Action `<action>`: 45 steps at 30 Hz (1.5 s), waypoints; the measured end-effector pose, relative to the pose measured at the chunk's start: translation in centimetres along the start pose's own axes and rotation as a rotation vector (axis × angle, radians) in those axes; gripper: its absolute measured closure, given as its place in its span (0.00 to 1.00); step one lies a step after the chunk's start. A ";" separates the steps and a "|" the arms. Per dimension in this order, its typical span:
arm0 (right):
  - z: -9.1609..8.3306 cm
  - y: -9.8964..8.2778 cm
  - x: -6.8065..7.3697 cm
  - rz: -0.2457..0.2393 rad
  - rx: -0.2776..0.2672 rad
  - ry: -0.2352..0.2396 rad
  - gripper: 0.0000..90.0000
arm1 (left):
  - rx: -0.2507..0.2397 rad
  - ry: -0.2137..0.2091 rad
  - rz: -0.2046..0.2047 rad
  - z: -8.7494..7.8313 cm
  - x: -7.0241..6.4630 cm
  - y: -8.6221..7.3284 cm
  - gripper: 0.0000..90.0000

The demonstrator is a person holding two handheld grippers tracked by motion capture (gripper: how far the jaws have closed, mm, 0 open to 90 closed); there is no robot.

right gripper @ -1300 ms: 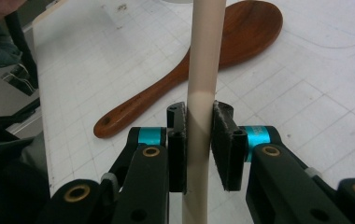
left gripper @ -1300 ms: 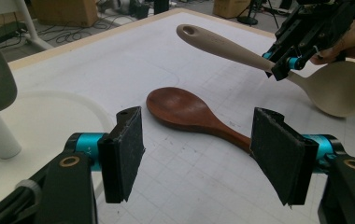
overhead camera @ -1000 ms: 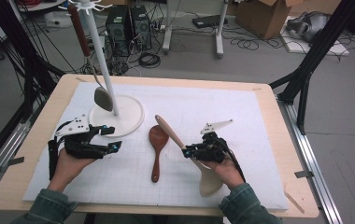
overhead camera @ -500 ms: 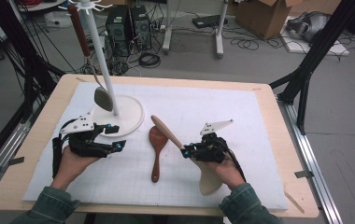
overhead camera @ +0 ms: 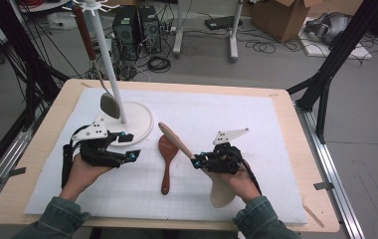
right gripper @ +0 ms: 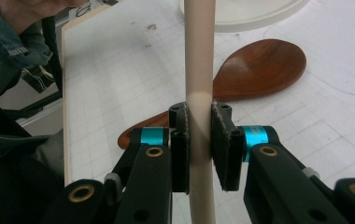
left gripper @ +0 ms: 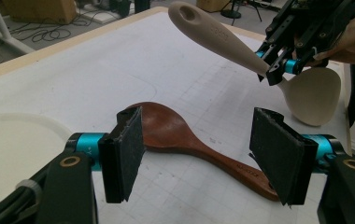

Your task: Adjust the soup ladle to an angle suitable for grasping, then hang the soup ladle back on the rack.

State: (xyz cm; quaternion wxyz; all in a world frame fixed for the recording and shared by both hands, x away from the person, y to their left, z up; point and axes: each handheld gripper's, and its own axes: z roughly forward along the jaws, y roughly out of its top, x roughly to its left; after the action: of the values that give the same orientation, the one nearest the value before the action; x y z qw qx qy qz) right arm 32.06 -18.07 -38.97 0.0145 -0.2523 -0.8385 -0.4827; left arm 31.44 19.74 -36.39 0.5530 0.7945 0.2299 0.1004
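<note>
The left gripper (overhead camera: 127,145) has crept a little toward the middle of the mat since a second ago, and its jaws stand apart with nothing between them, aimed at the brown wooden spoon (overhead camera: 167,159) that lies flat on the white mat (overhead camera: 256,119). The right gripper (overhead camera: 197,160) hasn't budged; it's clenched on the handle of the pale spatula (overhead camera: 177,141), holding it up off the mat with the handle slanting toward the white stand (overhead camera: 108,59), where a metal spoon (overhead camera: 108,103) already hangs. My guess is the spatula goes on a hook next, the brown one after
</note>
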 end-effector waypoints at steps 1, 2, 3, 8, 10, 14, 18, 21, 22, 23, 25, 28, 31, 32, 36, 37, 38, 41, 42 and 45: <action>0.0 0.0 0.1 0.004 -0.002 0.002 0.88 | 0.002 -0.001 0.002 0.1 0.0 0.0 0.39; 0.1 0.1 0.1 0.000 -0.005 0.003 0.88 | 0.002 -0.003 0.000 0.2 -0.1 0.1 0.39; 0.1 0.1 0.1 -0.001 -0.005 0.003 0.88 | 0.003 -0.007 0.002 0.3 -0.1 0.1 0.39; 0.3 0.4 0.4 -0.013 -0.013 0.010 0.88 | 0.005 -0.024 0.002 0.9 -0.4 0.5 0.39; 0.5 0.5 0.6 -0.016 -0.018 0.016 0.88 | 0.002 -0.031 0.000 1.1 -0.5 0.7 0.39; 1.0 0.7 0.8 -0.028 -0.013 0.027 0.88 | 0.008 -0.047 0.003 1.6 -0.6 1.0 0.39; 1.2 0.8 0.9 -0.026 -0.018 0.034 0.88 | 0.012 -0.059 -0.002 2.2 -0.7 1.1 0.39; 1.3 0.9 1.0 -0.039 -0.024 0.037 0.88 | 0.012 -0.076 -0.002 2.8 -1.0 1.4 0.40; 1.3 1.0 1.1 -0.039 -0.030 0.045 0.88 | 0.013 -0.082 0.000 3.1 -1.1 1.5 0.40; 1.3 1.0 1.1 -0.047 -0.036 0.044 0.88 | 0.012 -0.089 -0.004 3.3 -1.2 1.6 0.40; 1.3 1.1 1.2 -0.048 -0.040 0.048 0.88 | 0.014 -0.100 -0.009 3.6 -1.3 1.8 0.40; 1.4 1.3 1.4 -0.057 -0.051 0.056 0.88 | 0.010 -0.118 -0.008 4.1 -1.5 2.1 0.42; 1.6 1.5 1.8 -0.067 -0.051 0.066 0.88 | 0.004 -0.134 -0.016 4.5 -1.6 2.2 0.43; 1.7 1.6 1.8 -0.074 -0.053 0.073 0.88 | 0.001 -0.141 -0.020 4.7 -1.6 2.3 0.43; 2.0 1.7 2.0 -0.082 -0.055 0.080 0.88 | -0.004 -0.168 -0.032 5.2 -1.7 2.4 0.46; 2.1 1.8 2.1 -0.083 -0.056 0.083 0.88 | -0.008 -0.174 -0.035 5.3 -1.7 2.4 0.47; 2.1 1.8 2.1 -0.086 -0.059 0.081 0.88 | -0.009 -0.179 -0.036 5.3 -1.8 2.5 0.48; 2.2 1.9 2.4 -0.100 -0.067 0.093 0.88 | -0.020 -0.187 -0.044 5.4 -1.8 2.8 0.52; 2.2 2.0 2.5 -0.107 -0.065 0.092 0.88 | -0.023 -0.189 -0.048 5.4 -1.8 2.9 0.54; 2.2 2.0 2.6 -0.112 -0.074 0.096 0.88 | -0.026 -0.198 -0.043 5.4 -1.8 3.2 0.58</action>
State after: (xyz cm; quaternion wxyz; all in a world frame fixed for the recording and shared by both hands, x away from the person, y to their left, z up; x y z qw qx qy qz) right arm 31.22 -14.36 -37.84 0.0187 -0.1821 -0.8312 -0.5249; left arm 32.90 13.43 -35.26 0.5853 0.7882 0.1896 0.0126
